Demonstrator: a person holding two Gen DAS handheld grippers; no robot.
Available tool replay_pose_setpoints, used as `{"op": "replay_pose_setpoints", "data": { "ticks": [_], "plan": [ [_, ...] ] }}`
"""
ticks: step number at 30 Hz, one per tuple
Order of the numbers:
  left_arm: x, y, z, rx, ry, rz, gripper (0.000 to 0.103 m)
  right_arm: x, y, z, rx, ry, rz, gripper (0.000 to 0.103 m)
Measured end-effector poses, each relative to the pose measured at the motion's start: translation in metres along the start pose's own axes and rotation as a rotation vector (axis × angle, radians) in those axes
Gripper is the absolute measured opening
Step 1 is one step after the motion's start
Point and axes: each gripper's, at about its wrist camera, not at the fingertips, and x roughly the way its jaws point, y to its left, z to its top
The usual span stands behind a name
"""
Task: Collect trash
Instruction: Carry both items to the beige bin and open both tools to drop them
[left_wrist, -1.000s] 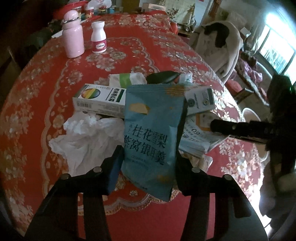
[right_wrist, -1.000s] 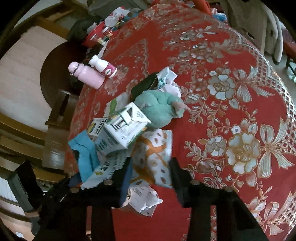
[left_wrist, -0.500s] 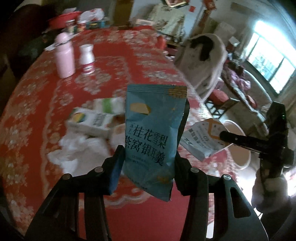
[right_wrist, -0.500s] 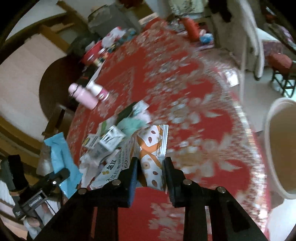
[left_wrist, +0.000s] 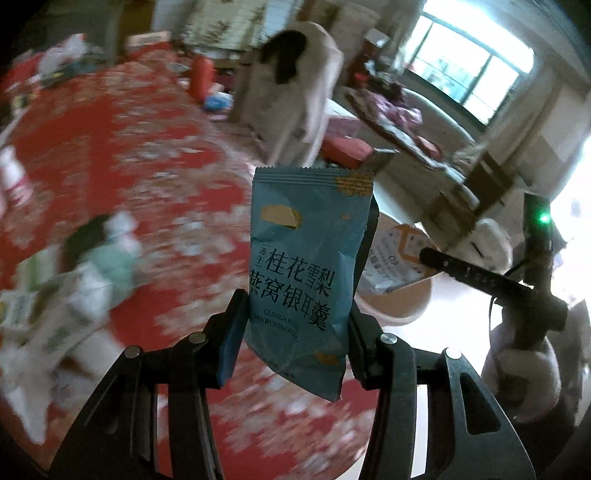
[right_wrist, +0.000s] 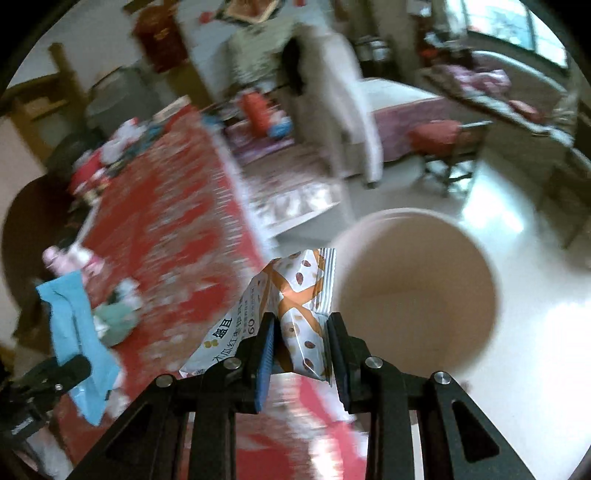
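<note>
- Now both tongs are swinging away from the desk (right_wrist: 173, 221), which a second ago filled both views; the red floral cloth is sliding off to the left, blurred by the motion.
- The left tongs (left_wrist: 291, 332) are staying clamped on the blue snack packet (left_wrist: 308, 273), held upright between the pads with its printed face to the camera, clear of the desk.
- The right tongs (right_wrist: 301, 343) are pinching the orange-and-white wrapper (right_wrist: 295, 295), which was lying in the pile a second ago; it is now riding in the air just beside the rim of the round beige waste bin (right_wrist: 413, 295).
- The bin, barely visible half a second ago, is now taking up the right half of the right wrist view; its mouth is open and its inside looks bare.
- In the left wrist view the same wrapper (left_wrist: 397, 254) is hanging over the bin (left_wrist: 402, 302), with the blue packet nearer the camera and short of the rim.
- The remaining trash (left_wrist: 77, 280), namely cartons, tissue and a green wad, is lying on the desk, so the collecting is judged only partly done.
- Judgement: the carry is nearly over; the right wrapper seems ready for release first, the blue packet needing more travel.
</note>
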Motion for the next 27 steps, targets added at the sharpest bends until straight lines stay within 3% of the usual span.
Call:
{"op": "replay_pose_setpoints", "data": {
  "ticks": [7, 13, 14, 16, 19, 27],
  "plan": [
    [0.061, -0.054, 0.027, 0.073, 0.058, -0.089, 0.047, 0.015, -0.054, 0.003, 0.078, 0.005, -0.163, 0.027],
    [0.106, -0.081, 0.047, 0.105, 0.084, -0.165, 0.048, 0.024, -0.072, 0.001, 0.126, 0.005, -0.227, 0.028],
    [0.109, -0.084, 0.048, 0.109, 0.083, -0.182, 0.05, 0.026, -0.075, 0.001, 0.14, 0.008, -0.237, 0.032],
    [0.12, -0.089, 0.052, 0.116, 0.085, -0.222, 0.053, 0.024, -0.081, -0.002, 0.169, 0.002, -0.24, 0.055],
    [0.129, -0.091, 0.056, 0.093, 0.098, -0.242, 0.058, 0.018, -0.088, -0.005, 0.208, -0.014, -0.25, 0.06],
    [0.121, -0.086, 0.049, 0.078, 0.108, -0.184, 0.058, 0.011, -0.08, -0.015, 0.201, 0.003, -0.219, 0.06]
  ]
}}
